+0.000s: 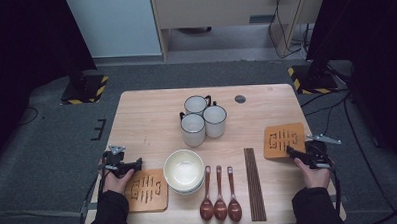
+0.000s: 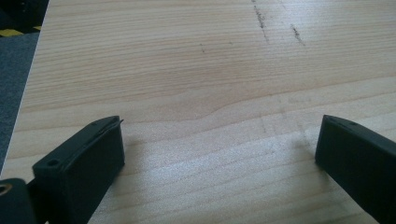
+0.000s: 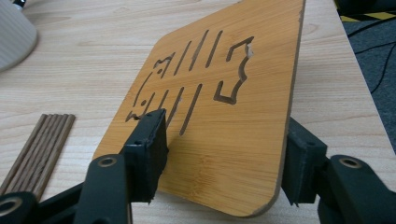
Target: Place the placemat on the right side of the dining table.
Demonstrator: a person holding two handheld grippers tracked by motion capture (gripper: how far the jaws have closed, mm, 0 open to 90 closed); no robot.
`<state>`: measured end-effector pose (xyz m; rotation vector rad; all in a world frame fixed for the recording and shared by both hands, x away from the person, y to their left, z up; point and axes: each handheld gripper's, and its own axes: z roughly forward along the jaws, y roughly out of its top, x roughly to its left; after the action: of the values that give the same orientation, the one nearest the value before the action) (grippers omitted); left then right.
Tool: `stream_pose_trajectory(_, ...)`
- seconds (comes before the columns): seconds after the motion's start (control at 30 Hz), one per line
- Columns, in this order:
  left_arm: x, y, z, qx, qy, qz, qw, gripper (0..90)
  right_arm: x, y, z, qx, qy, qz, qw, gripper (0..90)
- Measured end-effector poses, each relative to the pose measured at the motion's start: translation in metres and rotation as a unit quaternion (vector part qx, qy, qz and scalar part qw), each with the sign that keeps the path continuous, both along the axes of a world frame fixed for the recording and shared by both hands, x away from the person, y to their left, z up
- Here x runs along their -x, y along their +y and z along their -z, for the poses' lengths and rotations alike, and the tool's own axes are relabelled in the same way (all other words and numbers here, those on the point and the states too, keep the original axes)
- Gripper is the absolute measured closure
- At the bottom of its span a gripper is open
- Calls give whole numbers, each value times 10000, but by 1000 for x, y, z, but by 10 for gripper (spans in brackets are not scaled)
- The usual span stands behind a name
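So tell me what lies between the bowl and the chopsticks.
Three wooden spoons lie side by side between the stacked white bowls and the bundle of dark chopsticks, as the high view shows.

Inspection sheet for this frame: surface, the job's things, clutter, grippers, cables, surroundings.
Surface: wooden table, a few dark scuff marks.
Job's things: right mat, a slotted wooden board, tilted up off the table between the right gripper's jaws.
Clutter: left mat, three mugs, stacked bowls, three spoons, chopsticks.
Grippers: left gripper open over bare wood; right gripper open, one jaw on each side of the mat, apparently not clamping.
Cables: floor cables at the right of the table.
Surroundings: grey carpet, striped stand bases.
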<state>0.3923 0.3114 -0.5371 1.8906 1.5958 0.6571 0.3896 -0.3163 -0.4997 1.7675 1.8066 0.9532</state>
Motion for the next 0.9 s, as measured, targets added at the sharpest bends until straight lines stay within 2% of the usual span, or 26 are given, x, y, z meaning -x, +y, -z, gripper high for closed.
stream_pose_trajectory(0.27, 0, 0, 0, -1, 0, 1, 10000, 1, -3, 0, 4, 3, 63, 75, 10000, 360)
stream_pose_trajectory(0.4, 0, 0, 0, -2, 0, 1, 10000, 1, -4, 0, 6, 180, 74, 74, 9998, 329)
stream_pose_trajectory(0.53, 0, 0, 0, -1, 0, 0, 10000, 1, -3, -1, 7, 195, 106, 90, 9997, 310)
stream_pose_trajectory(0.6, 0, 0, 0, -2, 1, 1, 10000, 1, -4, 0, 9, 375, 108, 108, 9992, 286)
stream_pose_trajectory(0.83, 0, 0, 0, -2, 0, 0, 10000, 1, -5, -3, 13, 432, 157, 147, 9988, 263)
stream_pose_trajectory(0.87, 0, 0, 0, -2, 1, 1, 10000, 1, -4, -2, 14, 607, 117, 152, 9980, 274)
stream_pose_trajectory(0.9, 0, 0, 0, 0, 1, 0, 10000, 1, -4, -1, 14, 900, 66, 119, 9958, 265)
